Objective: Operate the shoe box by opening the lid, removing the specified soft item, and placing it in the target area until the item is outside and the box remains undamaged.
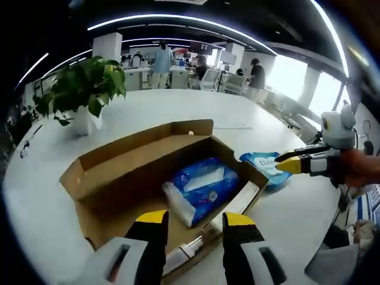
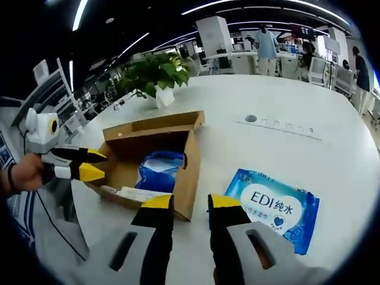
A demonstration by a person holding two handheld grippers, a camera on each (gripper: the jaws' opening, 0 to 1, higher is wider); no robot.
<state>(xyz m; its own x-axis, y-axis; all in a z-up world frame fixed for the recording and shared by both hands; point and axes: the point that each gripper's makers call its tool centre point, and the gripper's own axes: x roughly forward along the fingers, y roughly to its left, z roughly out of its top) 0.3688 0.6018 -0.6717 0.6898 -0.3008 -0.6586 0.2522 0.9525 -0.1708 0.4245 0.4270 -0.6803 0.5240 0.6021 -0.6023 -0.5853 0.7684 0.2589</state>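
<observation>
An open brown shoe box [image 1: 122,159] lies on the white table, its lid flap folded back. Inside it rests a soft blue and white tissue pack [image 1: 200,187], seen also as the blue tissue pack [image 2: 159,169] over the box wall [image 2: 190,169]. My left gripper [image 1: 195,219] is open above the box's near edge, holding nothing. A flat blue wipes pack [image 2: 274,208] printed "EDI" lies on the table outside the box. My right gripper [image 2: 190,203] is open just left of it, empty. The right gripper [image 1: 289,161] hovers by the wipes pack [image 1: 264,166].
A potted green plant [image 1: 83,89] stands on the table [image 1: 178,107] behind the box. A white slip [image 1: 240,202] lies along the box's inner wall. A person's hand holds the left gripper [image 2: 89,164]. Several people stand among desks far off.
</observation>
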